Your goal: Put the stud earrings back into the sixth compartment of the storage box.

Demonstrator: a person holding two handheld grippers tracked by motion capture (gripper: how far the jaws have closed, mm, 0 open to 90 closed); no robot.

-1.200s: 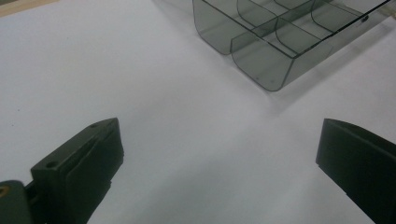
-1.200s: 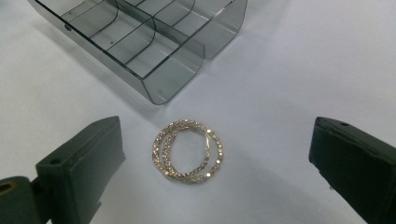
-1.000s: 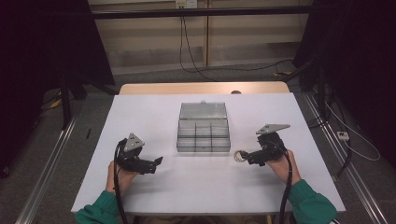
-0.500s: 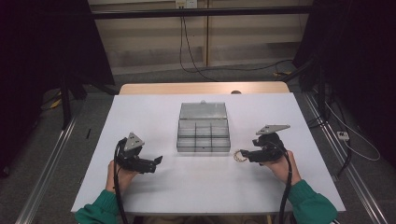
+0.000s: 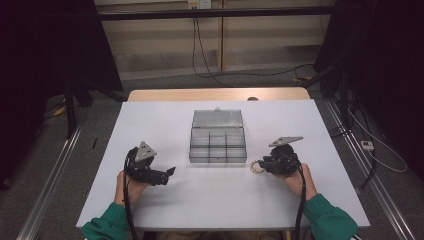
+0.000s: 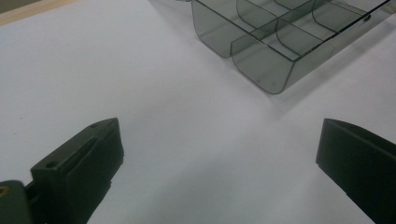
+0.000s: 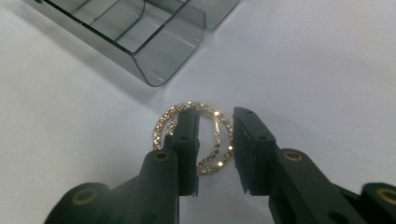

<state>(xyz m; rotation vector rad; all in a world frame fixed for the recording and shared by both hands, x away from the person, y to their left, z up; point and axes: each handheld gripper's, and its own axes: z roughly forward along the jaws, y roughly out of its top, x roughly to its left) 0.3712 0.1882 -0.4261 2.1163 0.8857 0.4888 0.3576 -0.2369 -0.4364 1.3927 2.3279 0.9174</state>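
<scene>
A pair of sparkling gold hoops lies on the white table, just right of a clear smoky compartment box. My right gripper stands low over the hoops. Its jaws have just been closing and are now narrow. One fingertip rests inside the rings, and the right arc of the hoops lies in the small gap between the jaws. A sliver of gap still shows. My left gripper stays wide open over bare table, left of the box, with nothing between its fingers.
The box has its lid laid back and several dividers inside. A wooden strip borders the table's far edge. Cables trail from both grippers toward the person's green sleeves.
The right gripper's jaws have drawn together around the gold hoops. The left gripper and the box have not moved.
</scene>
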